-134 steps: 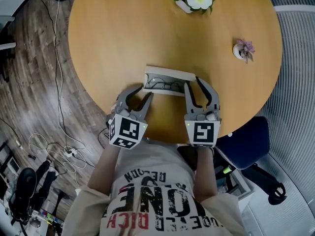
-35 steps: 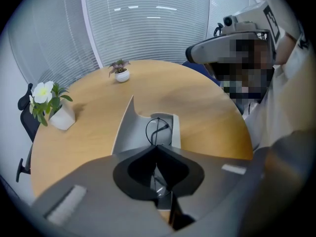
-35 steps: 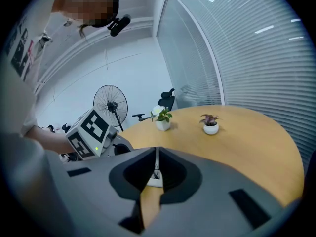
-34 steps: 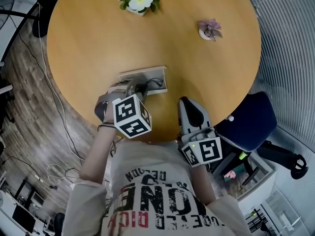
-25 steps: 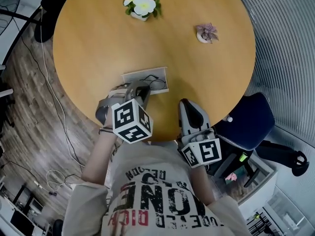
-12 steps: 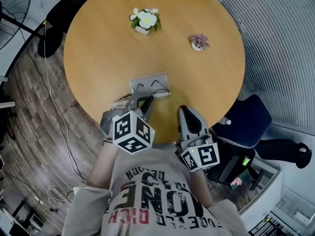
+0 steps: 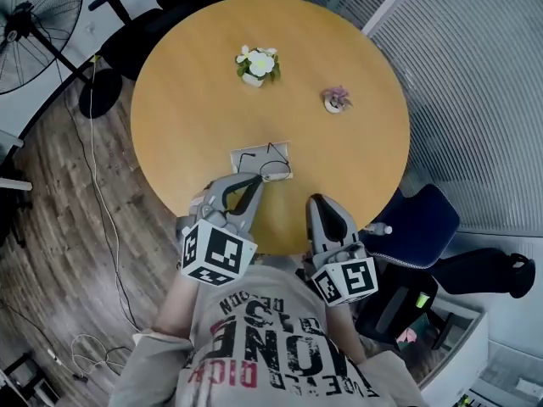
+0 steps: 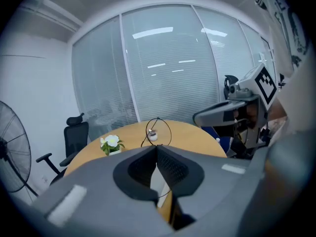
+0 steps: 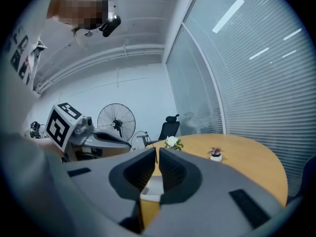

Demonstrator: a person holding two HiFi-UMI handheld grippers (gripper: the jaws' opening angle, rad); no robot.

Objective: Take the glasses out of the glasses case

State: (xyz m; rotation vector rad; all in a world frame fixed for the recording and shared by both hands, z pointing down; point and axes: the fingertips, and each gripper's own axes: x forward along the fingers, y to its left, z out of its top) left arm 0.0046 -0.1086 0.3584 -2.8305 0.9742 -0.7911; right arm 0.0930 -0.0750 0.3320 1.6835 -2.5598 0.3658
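Observation:
The white glasses case (image 7: 254,160) lies open on the round wooden table (image 7: 195,100), near its front edge. Thin black wire glasses (image 7: 274,170) hang just above the case's right end, pinched at the frame by my left gripper (image 7: 257,180). In the left gripper view the jaws are shut on the glasses (image 8: 158,131), and one lens loop stands up past my left gripper (image 8: 156,147). My right gripper (image 7: 318,201) hovers over the table edge to the right, shut and empty. In the right gripper view my right gripper (image 9: 158,152) points at the case (image 9: 152,187).
A white flower pot (image 7: 257,64) and a small pink plant (image 7: 337,100) stand at the far side of the table. A blue chair (image 7: 420,227) is at the right, a black office chair (image 7: 136,32) and a fan (image 7: 38,15) at the far left. Cables lie on the floor.
Both grippers have risen. The left one has lifted the glasses up out of the case. The right gripper stays shut and empty beside it.

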